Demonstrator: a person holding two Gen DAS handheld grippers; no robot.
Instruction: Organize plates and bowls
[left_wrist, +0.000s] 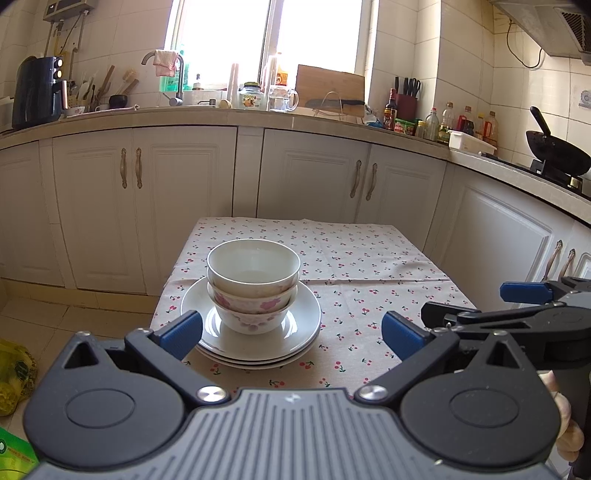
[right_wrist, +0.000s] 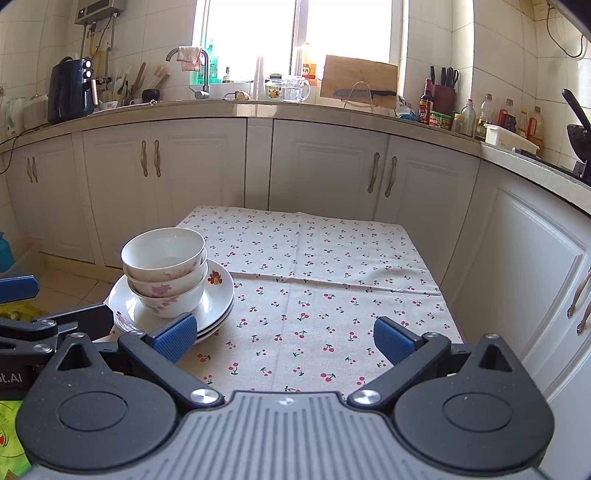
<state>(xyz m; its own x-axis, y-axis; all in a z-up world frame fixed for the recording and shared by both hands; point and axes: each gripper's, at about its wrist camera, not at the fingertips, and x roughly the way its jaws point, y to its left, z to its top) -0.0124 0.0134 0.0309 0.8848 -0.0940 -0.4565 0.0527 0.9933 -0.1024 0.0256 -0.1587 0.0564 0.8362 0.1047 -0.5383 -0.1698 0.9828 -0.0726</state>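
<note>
Three white bowls (left_wrist: 253, 284) with pink flowers are nested upright on a stack of white plates (left_wrist: 303, 325) at the near left of the cherry-print table. My left gripper (left_wrist: 291, 334) is open and empty, just in front of the stack and level with the plates. My right gripper (right_wrist: 284, 338) is open and empty over bare cloth to the right of the bowls (right_wrist: 164, 269) and plates (right_wrist: 218, 291). The right gripper also shows at the right edge of the left wrist view (left_wrist: 517, 302).
The table (right_wrist: 332, 258) stands in front of white kitchen cabinets (right_wrist: 321, 173). The counter above holds a sink tap, jars, a cutting board, bottles and a wok (left_wrist: 557, 151). A yellow bag (left_wrist: 14, 373) lies on the floor at left.
</note>
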